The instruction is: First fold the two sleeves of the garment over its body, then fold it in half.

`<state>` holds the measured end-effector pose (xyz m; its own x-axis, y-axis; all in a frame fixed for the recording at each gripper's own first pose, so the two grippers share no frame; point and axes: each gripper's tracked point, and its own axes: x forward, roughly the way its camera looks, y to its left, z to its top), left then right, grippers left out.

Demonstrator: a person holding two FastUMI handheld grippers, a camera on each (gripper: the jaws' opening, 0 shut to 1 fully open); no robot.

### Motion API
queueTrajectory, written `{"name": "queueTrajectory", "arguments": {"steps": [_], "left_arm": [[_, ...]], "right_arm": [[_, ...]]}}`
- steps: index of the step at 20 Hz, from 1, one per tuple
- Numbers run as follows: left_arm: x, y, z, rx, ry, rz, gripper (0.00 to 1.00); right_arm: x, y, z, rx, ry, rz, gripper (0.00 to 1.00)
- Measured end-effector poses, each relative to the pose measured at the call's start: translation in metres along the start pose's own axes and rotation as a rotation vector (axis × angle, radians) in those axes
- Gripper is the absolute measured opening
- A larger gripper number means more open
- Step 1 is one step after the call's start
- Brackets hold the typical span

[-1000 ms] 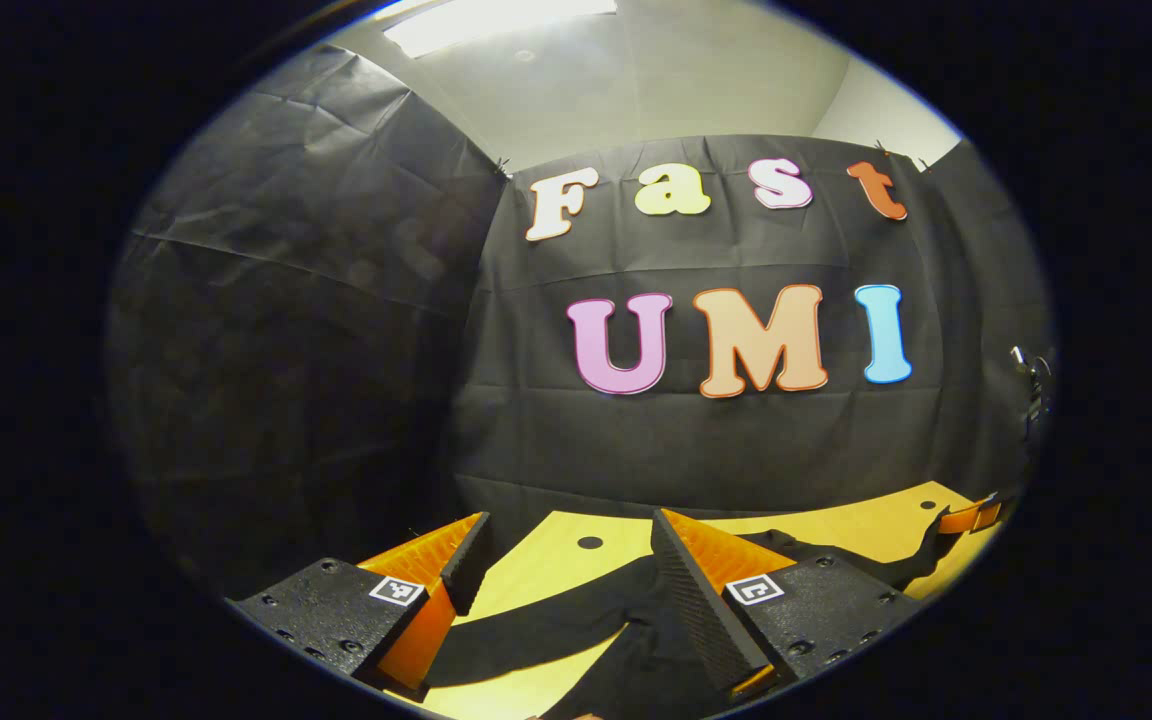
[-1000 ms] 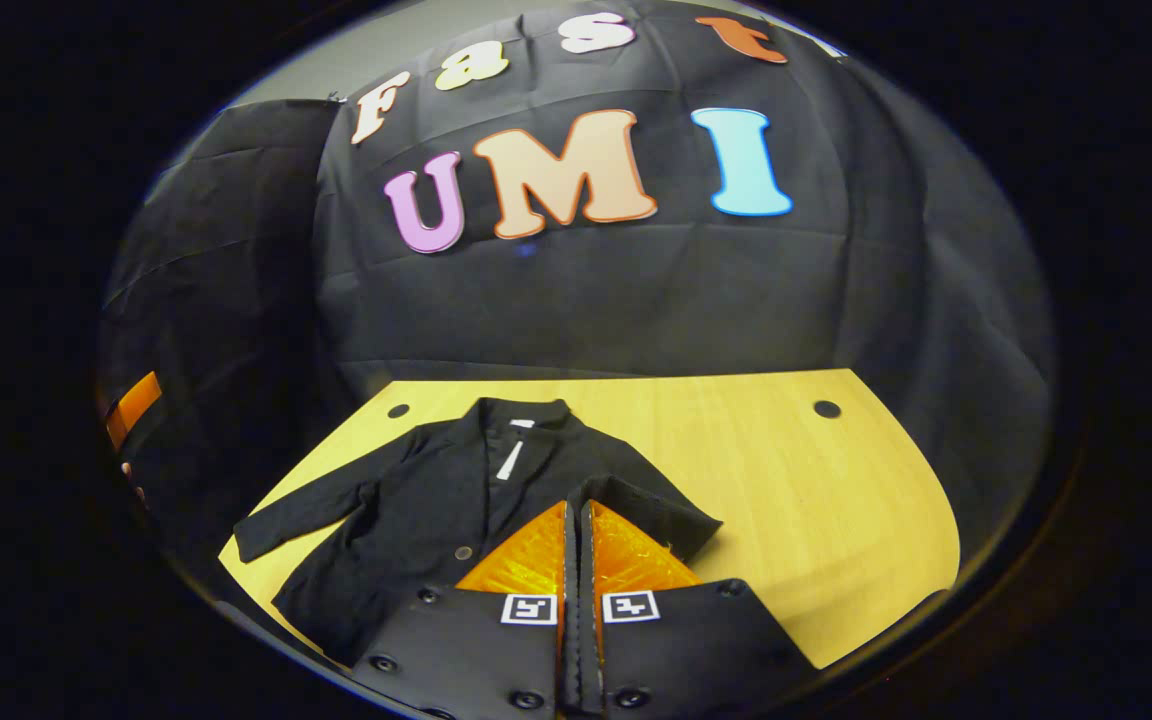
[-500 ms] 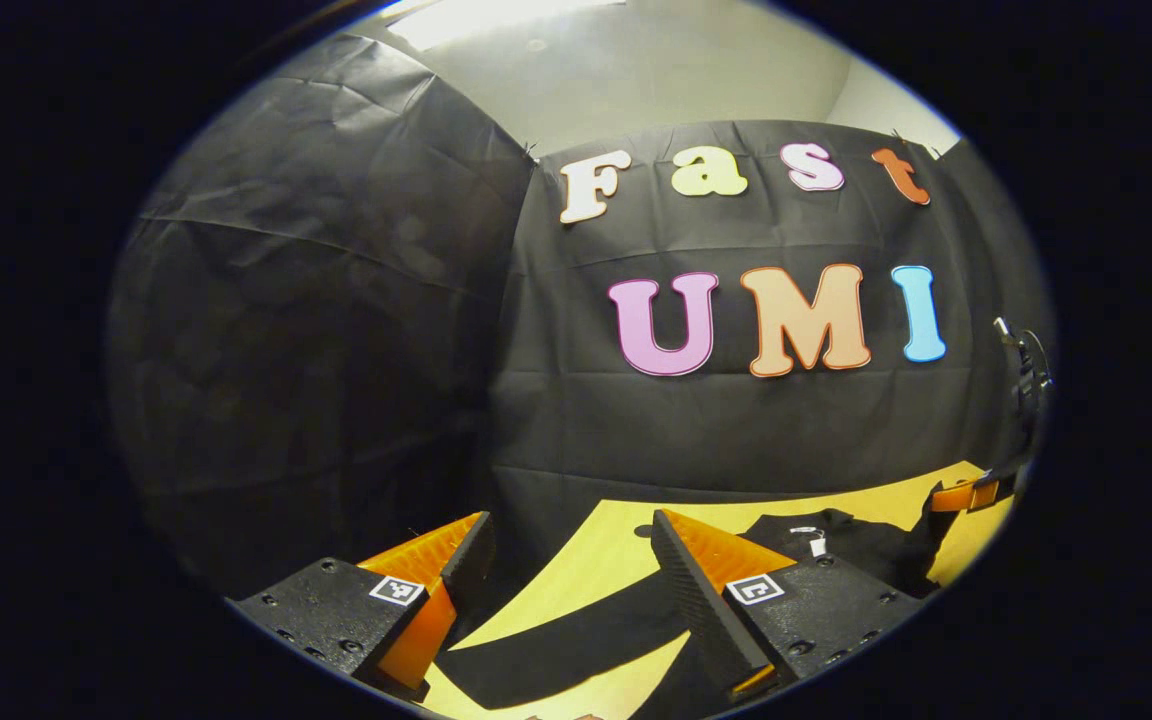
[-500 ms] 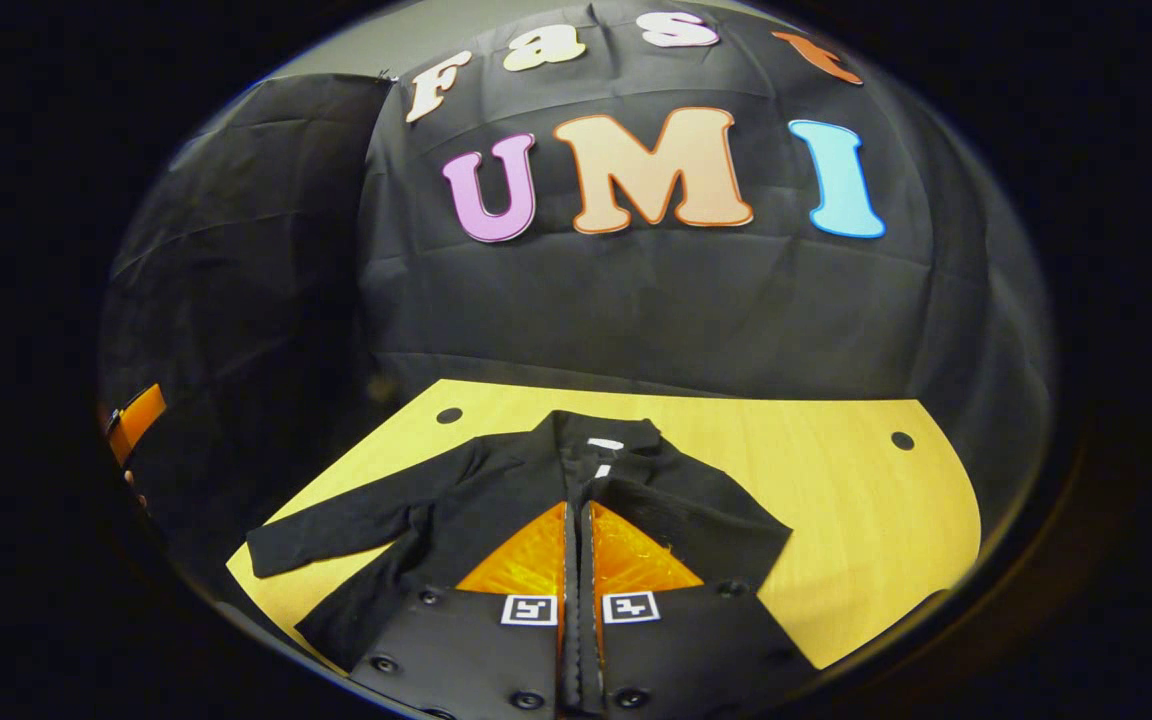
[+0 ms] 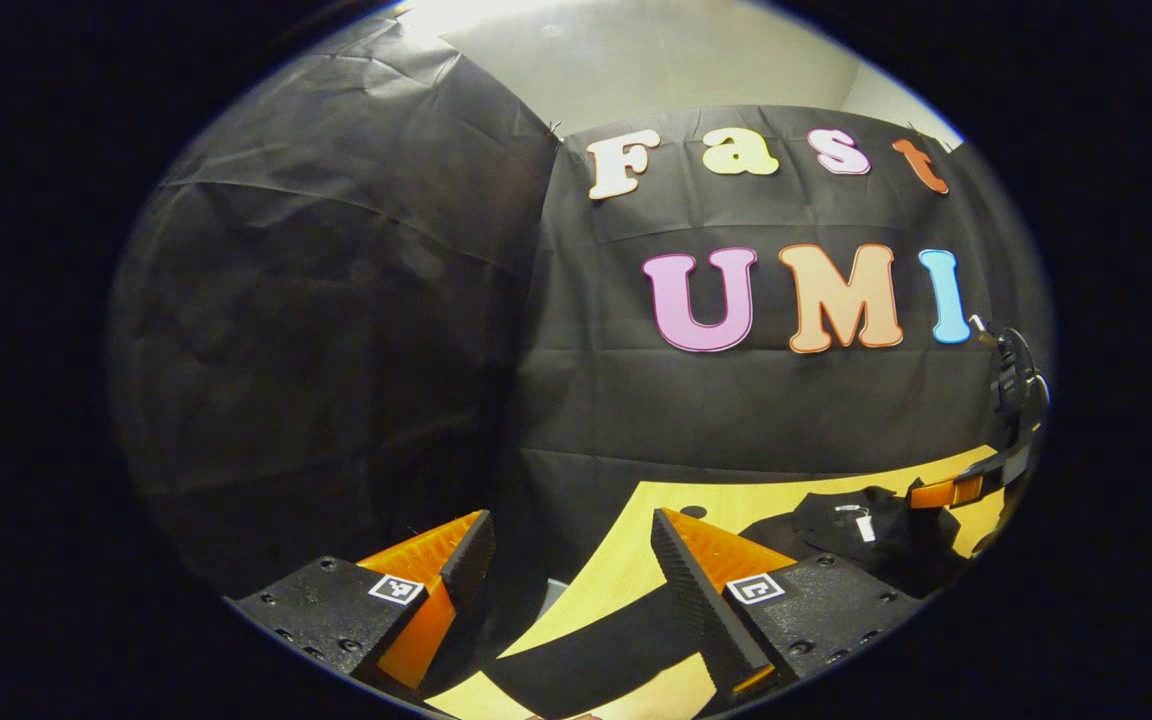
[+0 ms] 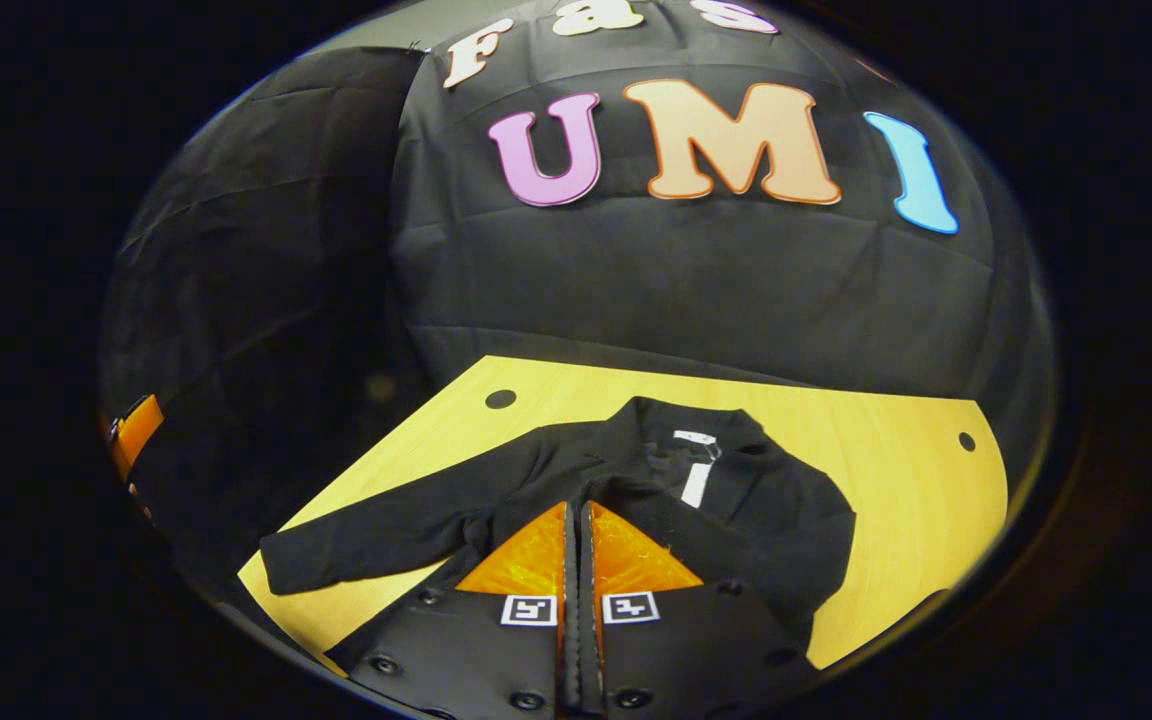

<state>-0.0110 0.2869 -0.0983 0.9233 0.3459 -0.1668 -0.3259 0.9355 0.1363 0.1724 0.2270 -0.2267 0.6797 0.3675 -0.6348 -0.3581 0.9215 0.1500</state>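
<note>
Jacket [image 6: 636,490], black, lies on the yellow wooden table [image 6: 896,500] in the right gripper view, collar toward the far wall, a white neck tag [image 6: 698,480] showing inside the collar. One sleeve [image 6: 376,545] lies stretched out flat toward the table's left edge. The opposite sleeve is folded across the chest, its end running under the fingertips of the right gripper [image 6: 574,525]. Those fingers stand pressed together with next to no gap; whether cloth is pinched between them cannot be told, since the tips cover that spot. The jacket's lower hem is cut off behind the gripper body.

Left gripper [image 5: 566,545], in the left gripper view, has its fingers spread wide with nothing between them. It hangs at the table's [image 5: 636,570] left edge, the outstretched sleeve [image 5: 596,655] lying below and between the fingers, apart from them. The jacket body [image 5: 856,535] is partly hidden behind the right-hand finger. The right gripper [image 5: 946,492] shows far off at the frame's edge, over the collar area, too small to resolve.

Round holes [image 6: 501,399] sit in the table's far corners.
</note>
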Motion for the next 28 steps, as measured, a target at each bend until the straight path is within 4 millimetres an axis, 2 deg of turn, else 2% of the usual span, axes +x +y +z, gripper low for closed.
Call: {"name": "queueTrajectory", "arguments": {"steps": [4, 6, 7, 9, 10, 13, 14, 15, 17, 21, 25, 26, 27, 28], "left_arm": [[0.011, 0.009, -0.018, -0.012, 0.047, 0.020, 0.93], [0.015, 0.011, -0.025, -0.023, 0.072, 0.019, 0.94], [0.016, 0.014, -0.029, -0.033, 0.084, 0.017, 0.94], [0.019, 0.016, -0.041, -0.053, 0.123, 0.019, 0.94], [0.021, 0.017, -0.049, -0.057, 0.151, 0.020, 0.94], [0.024, 0.015, -0.068, -0.077, 0.214, 0.014, 0.93], [0.024, 0.015, -0.074, -0.086, 0.233, 0.015, 0.96], [0.027, 0.017, -0.081, -0.094, 0.257, 0.014, 0.93], [0.029, 0.016, -0.098, -0.107, 0.304, 0.012, 0.96], [0.031, 0.008, -0.136, -0.116, 0.396, -0.005, 0.97], [0.020, 0.002, -0.183, -0.107, 0.505, -0.024, 0.96], [0.020, 0.000, -0.192, -0.102, 0.528, -0.026, 0.97], [0.019, -0.001, -0.199, -0.096, 0.549, -0.028, 0.97], [0.017, -0.002, -0.211, -0.091, 0.573, -0.029, 0.97]], "right_arm": [[0.029, 0.025, 0.002, 0.002, 0.031, 0.028, 0.02], [0.035, 0.039, 0.015, 0.044, -0.002, 0.059, 0.06], [0.035, 0.042, 0.026, 0.058, -0.043, 0.059, 0.36], [0.033, 0.033, 0.041, 0.048, -0.104, 0.033, 0.95], [0.030, 0.030, 0.045, 0.041, -0.119, 0.022, 0.99], [0.019, 0.017, 0.044, 0.036, -0.113, -0.008, 0.98], [0.015, 0.012, 0.043, 0.033, -0.110, -0.019, 0.98], [0.011, 0.007, 0.043, 0.024, -0.111, -0.031, 0.98], [0.004, -0.001, 0.044, 0.000, -0.120, -0.053, 0.98], [-0.005, -0.010, 0.030, -0.016, -0.095, -0.077, 0.98], [-0.015, -0.021, 0.021, -0.016, -0.083, -0.109, 0.98], [-0.018, -0.025, 0.018, -0.017, -0.081, -0.119, 0.95], [-0.021, -0.027, 0.016, -0.014, -0.078, -0.126, 0.98], [-0.024, -0.029, 0.014, -0.011, -0.075, -0.132, 0.95]]}}
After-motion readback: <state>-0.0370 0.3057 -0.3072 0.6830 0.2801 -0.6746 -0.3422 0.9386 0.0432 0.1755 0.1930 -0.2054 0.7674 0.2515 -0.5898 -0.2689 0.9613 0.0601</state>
